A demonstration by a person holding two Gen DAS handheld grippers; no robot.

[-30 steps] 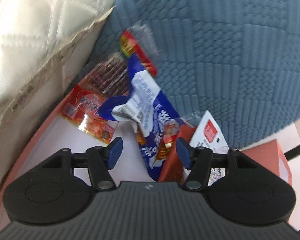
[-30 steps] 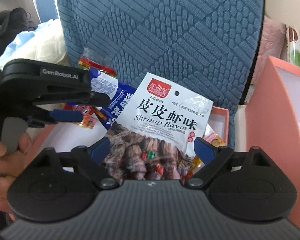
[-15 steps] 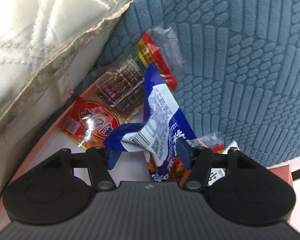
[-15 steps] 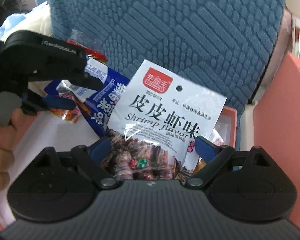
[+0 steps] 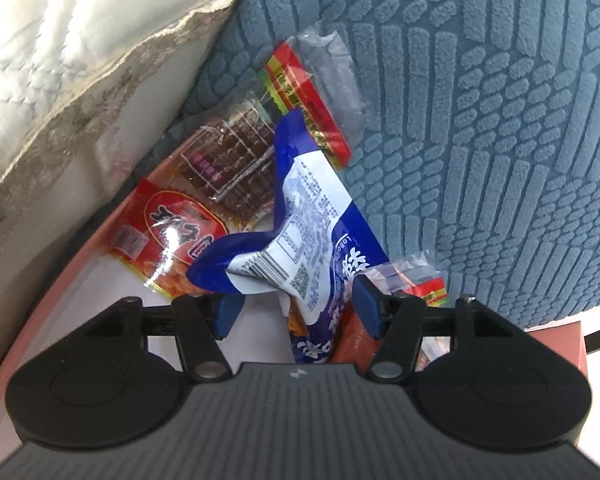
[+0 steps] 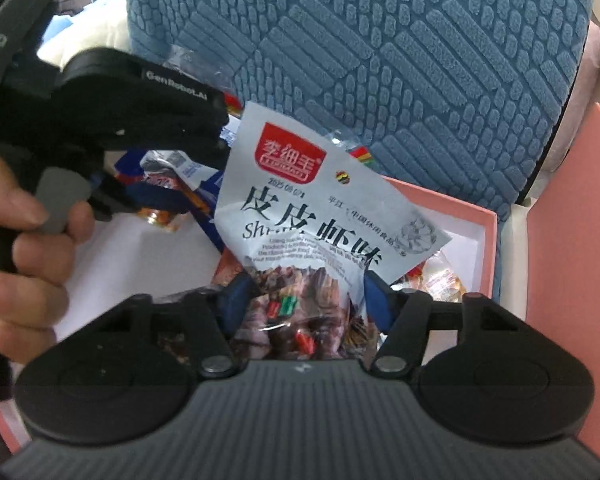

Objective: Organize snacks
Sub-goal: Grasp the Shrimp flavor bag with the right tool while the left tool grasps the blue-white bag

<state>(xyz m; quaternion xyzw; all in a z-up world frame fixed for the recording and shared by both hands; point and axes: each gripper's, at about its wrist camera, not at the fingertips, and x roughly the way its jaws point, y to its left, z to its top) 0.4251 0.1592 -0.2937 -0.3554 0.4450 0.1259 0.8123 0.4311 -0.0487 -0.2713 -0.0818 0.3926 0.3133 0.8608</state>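
My left gripper (image 5: 296, 306) spread around the blue packet (image 5: 312, 236) | my right gripper (image 6: 304, 296) spread, shrimp bag (image 6: 316, 208) between its pads | red packet (image 5: 168, 240) at 10 o'clock in pink box (image 6: 488, 232) | blue cushion (image 5: 480, 120) at 12

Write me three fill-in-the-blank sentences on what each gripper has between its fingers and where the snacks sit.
1. The left gripper has a crumpled packet between its fingers, white and ____ in colour.
2. English print on the white packet at the right gripper begins with the letters ____.
3. The snacks lie in a box whose rim is ____.

Missing words: blue; Sh; pink
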